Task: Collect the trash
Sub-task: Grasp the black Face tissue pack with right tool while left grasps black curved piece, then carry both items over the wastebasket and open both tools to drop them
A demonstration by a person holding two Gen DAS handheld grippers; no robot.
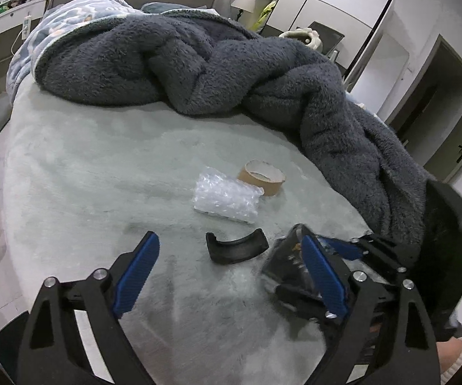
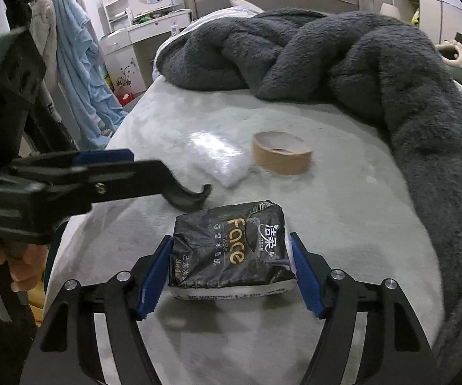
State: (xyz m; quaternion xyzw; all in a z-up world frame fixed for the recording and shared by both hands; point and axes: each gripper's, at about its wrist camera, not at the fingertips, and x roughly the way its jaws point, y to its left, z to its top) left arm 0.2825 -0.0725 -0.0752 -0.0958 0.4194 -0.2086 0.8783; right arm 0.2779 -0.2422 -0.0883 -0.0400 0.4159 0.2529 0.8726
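A black tissue pack printed "Face" sits between the blue pads of my right gripper, which is shut on it just above the bed. The pack also shows in the left wrist view with the right gripper around it. My left gripper is open and empty, low over the bed, close to a curved black plastic piece. That piece shows in the right wrist view too. A clear bubble-wrap packet and a brown tape roll lie farther back.
The pale green bed sheet carries the items. A dark grey fleece blanket is heaped across the back and right. A blue garment hangs left of the bed. A door stands at the right.
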